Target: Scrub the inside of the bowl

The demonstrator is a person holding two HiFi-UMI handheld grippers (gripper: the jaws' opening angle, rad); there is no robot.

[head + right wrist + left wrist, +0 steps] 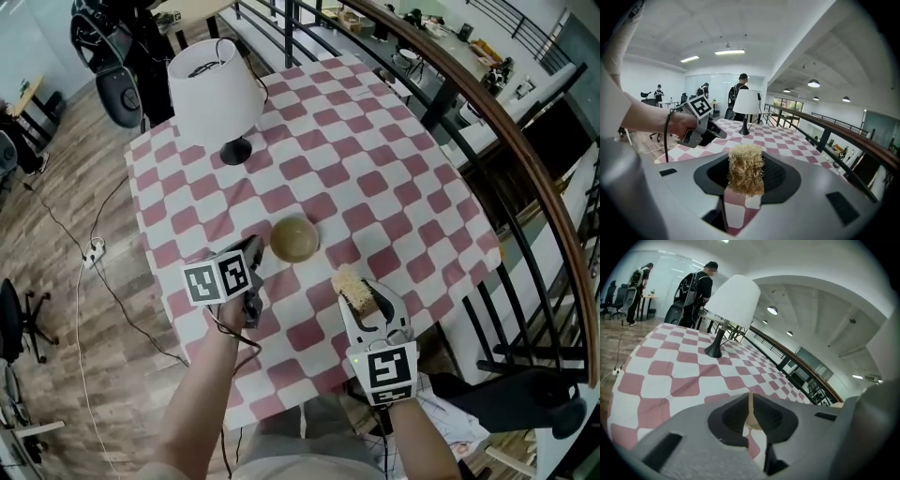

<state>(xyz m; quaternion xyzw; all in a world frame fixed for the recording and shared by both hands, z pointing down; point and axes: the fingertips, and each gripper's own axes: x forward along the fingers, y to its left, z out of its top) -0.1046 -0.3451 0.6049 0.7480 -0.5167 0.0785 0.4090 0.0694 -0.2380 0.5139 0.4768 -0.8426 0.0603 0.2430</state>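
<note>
Cloth in red and white checks, creased in places, covers the counter under both claws. To the right of the right claw runs a curved rail, brown wood on dark metal bars. Beyond the left claw stands a lamp with a smooth white tapered shade, a thin stem and a round black foot.

Both claws are matt grey shells with black ribbed pads, and each carries a cube with square markers. The left claw's jaws stand a narrow slit apart and press on nothing. A tan sliver shows through the slit.

The bowl is round, smooth and tan with a darker hollow. It sits upright on the cloth just right of the left claw's tip, and ahead and to the left of the right claw, clear of it.

The scrubber is a straw-coloured block of coarse, tangled fibres. The right claw is clamped on it, with its frayed end standing past the pads.
</note>
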